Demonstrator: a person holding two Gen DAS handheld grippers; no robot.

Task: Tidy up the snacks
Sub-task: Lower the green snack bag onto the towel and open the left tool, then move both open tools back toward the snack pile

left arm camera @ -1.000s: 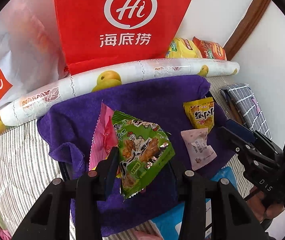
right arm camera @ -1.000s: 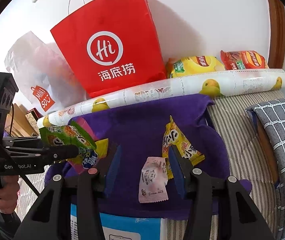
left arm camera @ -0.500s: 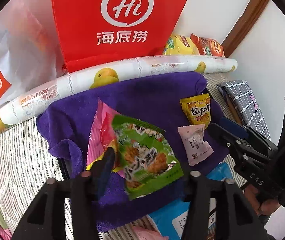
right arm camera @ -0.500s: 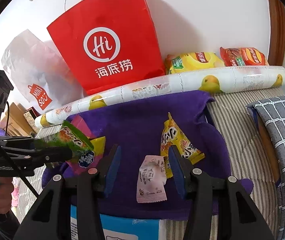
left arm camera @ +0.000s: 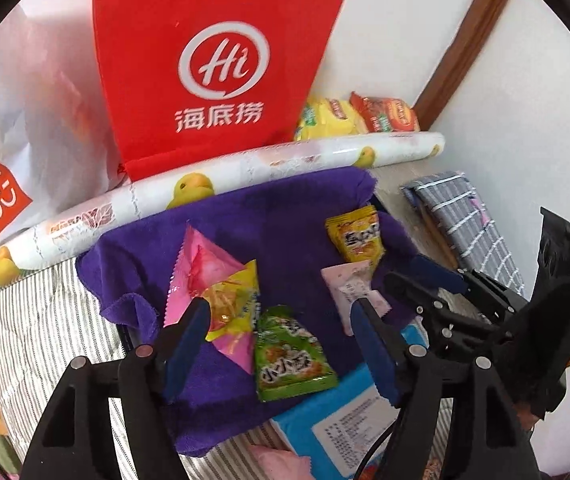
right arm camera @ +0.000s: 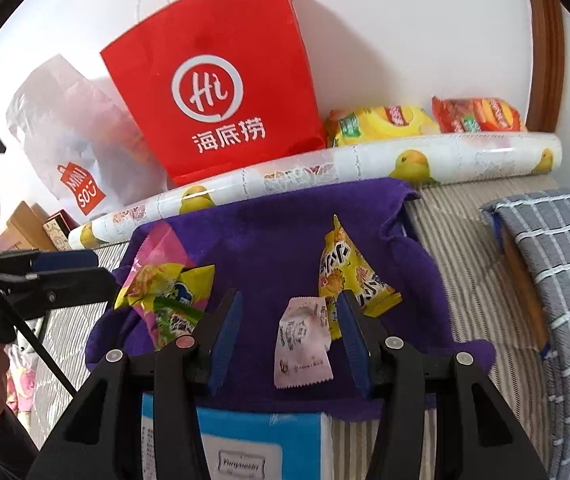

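Over on the left, the left gripper (left arm camera: 281, 312) is opening its jaws above the purple towel (left arm camera: 277, 216), and nothing is caught between them; the green snack packet (left arm camera: 291, 356) lies flat on the cloth just below the gap, free of both pads. It sits against the pink packet (left arm camera: 201, 264) and the clear yellow-printed packet (left arm camera: 233, 300), one overlapping the next, so this corner of the towel looks like the spot chosen for a pile. My guess is the green one was meant to join those two, which would explain the jaws spreading right over it.

Moving toward the middle, the towel is spread over a striped bed (right arm camera: 465, 264), and I take it as the sorting area: every loose snack lies on it rather than on the bedding.

Further right, the right gripper (right arm camera: 289, 332) hangs with its jaws partly apart, its blue pads either side of the pale pink sachet (right arm camera: 301, 344) but not pressing it, as far as I can tell. The sachet lies flat on the towel, its upper edge touching the yellow packet (right arm camera: 345, 276), which stands half propped behind it. That pose reads to me as lining up the sachet as the next thing to move. A blue-and-white box (right arm camera: 253, 440) pokes out from under the towel's near edge.
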